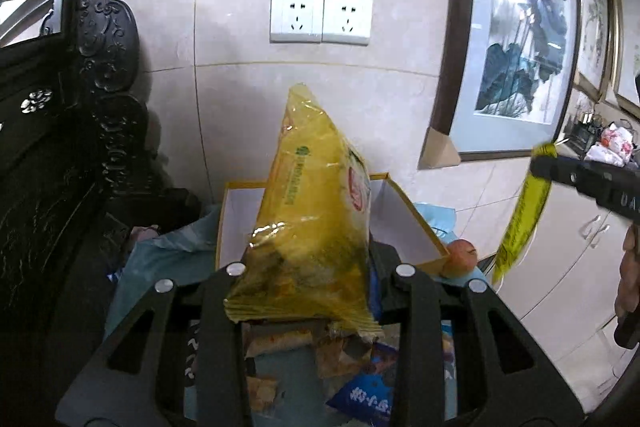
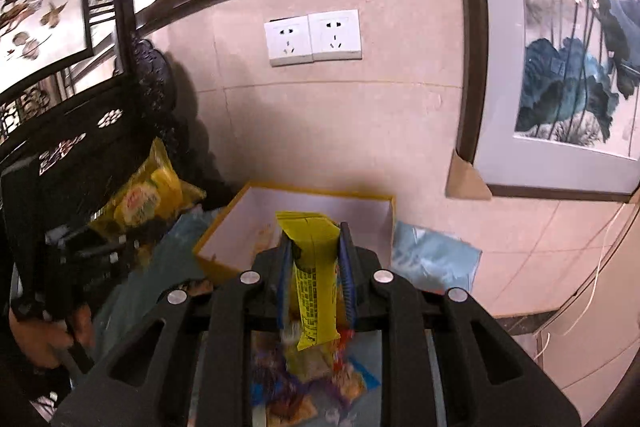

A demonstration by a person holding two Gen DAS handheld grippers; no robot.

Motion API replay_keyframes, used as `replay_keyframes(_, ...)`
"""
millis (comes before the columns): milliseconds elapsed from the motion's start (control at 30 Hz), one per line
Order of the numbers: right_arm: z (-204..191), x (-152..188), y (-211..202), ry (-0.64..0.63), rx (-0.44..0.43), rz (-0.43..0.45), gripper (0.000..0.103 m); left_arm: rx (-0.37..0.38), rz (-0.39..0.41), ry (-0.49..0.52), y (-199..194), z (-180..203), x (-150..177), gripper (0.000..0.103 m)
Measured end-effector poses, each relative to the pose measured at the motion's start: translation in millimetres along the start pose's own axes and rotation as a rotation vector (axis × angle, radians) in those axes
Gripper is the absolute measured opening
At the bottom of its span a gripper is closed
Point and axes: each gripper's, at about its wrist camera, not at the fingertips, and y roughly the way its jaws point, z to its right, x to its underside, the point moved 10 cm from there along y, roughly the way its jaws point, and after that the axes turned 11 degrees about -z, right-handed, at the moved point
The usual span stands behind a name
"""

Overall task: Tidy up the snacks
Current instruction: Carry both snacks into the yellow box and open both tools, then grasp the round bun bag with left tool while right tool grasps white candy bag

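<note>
Left gripper (image 1: 316, 267) clenched on a large yellow snack bag (image 1: 312, 223); bag stands up between the fingers, its sealed top corner highest, its lower seam hanging crumpled towards the camera; the bag is lifted clear above the table, in front of the yellow-rimmed box (image 1: 416, 219). Box is open with a pale, white inside; it sits on blue cloth (image 1: 160, 259) against the tiled wall; a small reddish round fruit (image 1: 462, 257) lies just beside its right corner.

Right gripper (image 2: 314, 259) clenched on a narrow yellow snack bar (image 2: 314, 279); the bar stands upright between the blue-edged fingers (image 2: 347, 267), its top seal poking above them, its lower end hanging towards the camera; black print runs down its face. The bar hangs in front of the box's near edge, seen from the right wrist view. Below it, a blurred heap of loose snack packets (image 2: 316, 379) on the cloth; from the left wrist view a blue packet (image 1: 368, 387) with white lettering lies among them.

Each gripper shows in the other's view: the bar dangles at the right edge of the left view; the bag sits at the left of the right view, with a person's hand (image 2: 44, 339) on the handle below it.

Wall behind: twin white sockets (image 1: 320, 17); framed lotus painting (image 1: 524, 23) to the right; dark carved furniture (image 1: 60, 147) to the left.
</note>
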Motion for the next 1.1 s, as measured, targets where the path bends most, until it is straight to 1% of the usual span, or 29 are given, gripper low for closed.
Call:
replay_keyframes(167, 4.0, -30.3, 39.3, 0.029, 0.021, 0.028, 0.021, -0.022, -0.018, -0.051, 38.3, -10.6, -11.9, 0.034)
replay_keyframes(267, 7.9, -41.3, 64.8, 0.042, 0.037, 0.036, 0.021, -0.026, -0.018, -0.061, 55.8, -13.1, -21.2, 0.034)
replay_keyframes(400, 13.0, -48.4, 96.0, 0.040, 0.047, 0.024, 0.021, -0.032, -0.021, -0.064, 82.0, -15.2, -35.3, 0.034)
replay_keyframes(433, 14.4, -50.3, 107.0, 0.030, 0.053, 0.023, 0.025, -0.040, -0.027, -0.071, 91.9, -17.1, -37.6, 0.035)
replay_keyframes(467, 14.5, -49.2, 117.6, 0.017, 0.061, 0.008, 0.030, -0.047, -0.038, -0.075, 101.4, -17.8, -37.9, 0.045)
replay_keyframes(500, 14.1, -45.3, 133.9, -0.003, 0.066, -0.040, 0.055, -0.046, -0.093, -0.088, 123.6, -19.8, -31.4, 0.061)
replay_keyframes(533, 15.7, -36.4, 153.5, -0.035, 0.110, -0.114, 0.064, -0.052, -0.164, -0.102, 142.3, -22.6, -21.3, 0.089)
replay_keyframes(567, 17.3, -29.3, 164.1, -0.067, 0.153, -0.151, 0.064, -0.069, -0.225, -0.106, 158.0, -26.6, -9.9, 0.089)
replay_keyframes(600, 16.9, -23.9, 168.6, -0.087, 0.161, -0.166, 0.064, -0.082, -0.260, -0.093, 167.7, -30.1, 0.7, 0.089)
replay_keyframes(700, 22.1, -11.9, 159.5, -0.058, 0.120, -0.148, 0.064, -0.090, -0.231, -0.068, 158.9, -40.1, 16.8, 0.089)
replay_keyframes(767, 30.0, 2.9, 147.1, -0.015, 0.087, -0.150, 0.064, -0.081, -0.212, -0.086, 143.1, -48.4, 29.3, 0.089)
replay_keyframes(833, 37.2, 26.4, 134.9, 0.016, 0.065, -0.173, 0.065, -0.089, -0.192, -0.116, 120.1, -61.2, 46.9, 0.089)
replay_keyframes(867, 39.9, 38.0, 129.8, 0.026, 0.057, -0.185, 0.065, -0.095, -0.194, -0.127, 113.1, -66.2, 53.8, 0.090)
replay_keyframes(967, 45.9, 86.3, 116.8, 0.044, 0.073, -0.245, 0.066, -0.136, -0.220, -0.179, 87.7, -82.4, 95.4, 0.091)
replay_keyframes(1033, 50.7, 124.6, 114.4, 0.061, 0.090, -0.300, 0.066, -0.152, -0.267, -0.206, 78.7, -90.8, 130.1, 0.091)
replay_keyframes(1100, 52.9, 160.0, 113.1, 0.061, 0.120, -0.350, 0.066, -0.177, -0.337, -0.207, 75.0, -96.7, 167.2, 0.091)
